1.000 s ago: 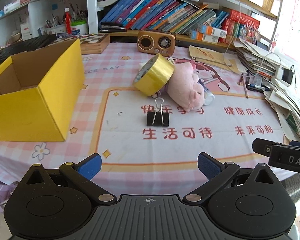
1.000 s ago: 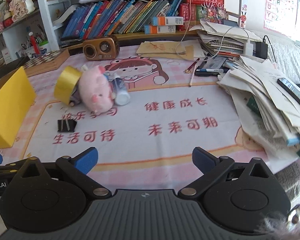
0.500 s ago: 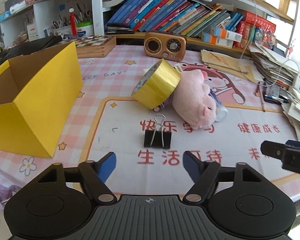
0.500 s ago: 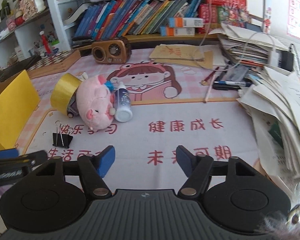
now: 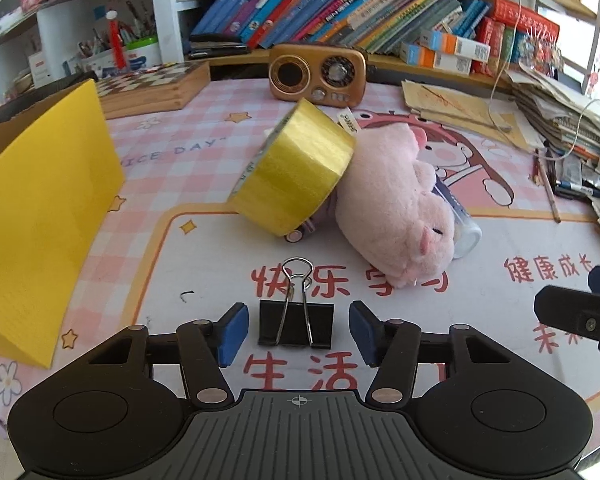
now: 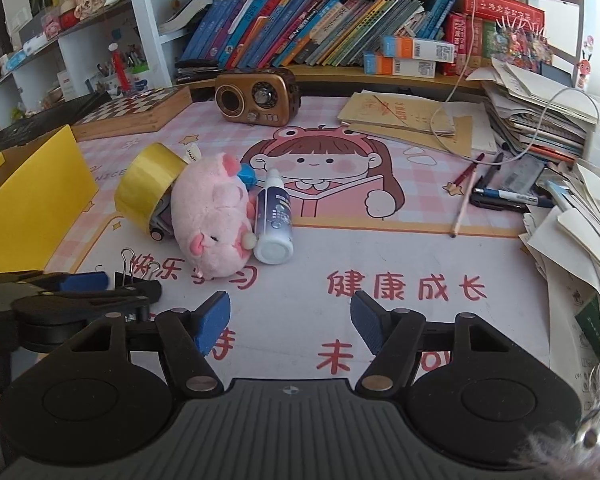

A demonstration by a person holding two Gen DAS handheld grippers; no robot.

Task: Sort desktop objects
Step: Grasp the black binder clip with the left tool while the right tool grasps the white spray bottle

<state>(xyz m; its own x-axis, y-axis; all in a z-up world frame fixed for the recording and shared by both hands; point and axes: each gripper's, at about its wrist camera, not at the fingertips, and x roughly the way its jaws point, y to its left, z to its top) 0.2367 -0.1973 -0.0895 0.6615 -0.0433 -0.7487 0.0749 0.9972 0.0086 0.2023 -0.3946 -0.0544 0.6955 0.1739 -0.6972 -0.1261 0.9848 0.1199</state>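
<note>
Both views are bright with daylight from the right, where the edge washes out to white. Shadows on the mat are soft and short. Strong fisheye bending curves the shelves and darkens the corners. The centre is sharp; a blurred fuzzy patch sits at the right view's lower right corner.

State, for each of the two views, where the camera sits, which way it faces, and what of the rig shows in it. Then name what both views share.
Left wrist: sits on the left hand-held gripper, facing forward and down at the desk; its blue pads flank the binder clip without touching it; the right hand-held gripper's tip shows at the right edge.
Right wrist: sits on the right hand-held gripper, facing forward and down at the mat; nothing between its pads; the left one shows at left.
Shared: clip, tape, plush pig, bottle, radio, yellow box.
</note>
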